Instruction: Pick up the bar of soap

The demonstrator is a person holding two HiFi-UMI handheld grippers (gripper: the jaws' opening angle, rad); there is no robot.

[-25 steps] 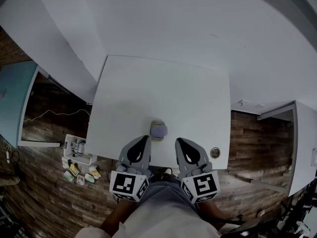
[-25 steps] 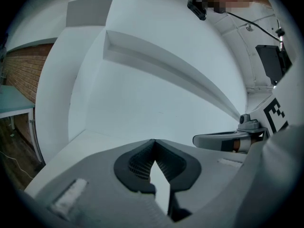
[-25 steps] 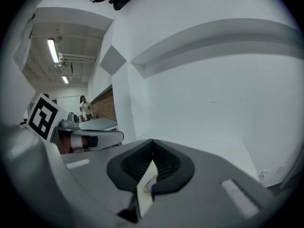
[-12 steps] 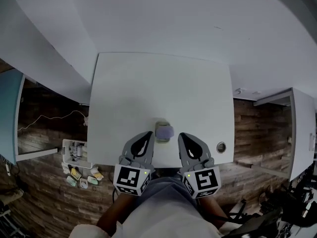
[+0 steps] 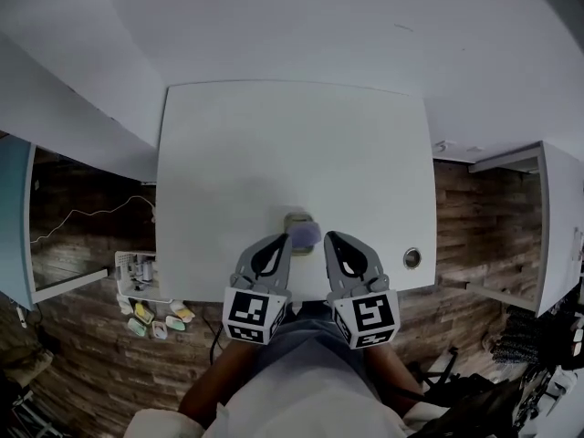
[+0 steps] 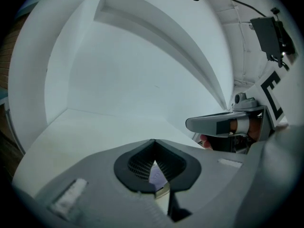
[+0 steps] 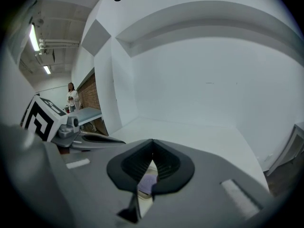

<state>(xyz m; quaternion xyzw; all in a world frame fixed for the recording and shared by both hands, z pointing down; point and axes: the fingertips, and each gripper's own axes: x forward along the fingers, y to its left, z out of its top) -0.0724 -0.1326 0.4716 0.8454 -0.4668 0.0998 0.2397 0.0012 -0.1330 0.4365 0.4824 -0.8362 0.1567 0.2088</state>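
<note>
A lilac bar of soap (image 5: pixel 306 235) lies on a small pale dish (image 5: pixel 294 219) near the front edge of the white table (image 5: pixel 292 153). My left gripper (image 5: pixel 276 245) sits just left of the soap and my right gripper (image 5: pixel 336 243) just right of it, both pointing away from me. Each has its jaws closed tip to tip with nothing held. In the left gripper view the soap (image 6: pixel 157 176) shows only through the slit below the joined tips of the left gripper (image 6: pixel 153 142). The right gripper view gives the same glimpse of the soap (image 7: pixel 148 183) under the right gripper (image 7: pixel 152 142).
A round cable hole (image 5: pixel 412 258) sits in the table's front right corner. A white basket (image 5: pixel 137 270) and small items lie on the wood floor at the left. White walls stand behind the table. A person (image 7: pixel 71 97) stands far off.
Both grippers have come forward, so their tips now flank the soap instead of sitting behind it. The head view has shifted a little. Both jaws stayed closed.
</note>
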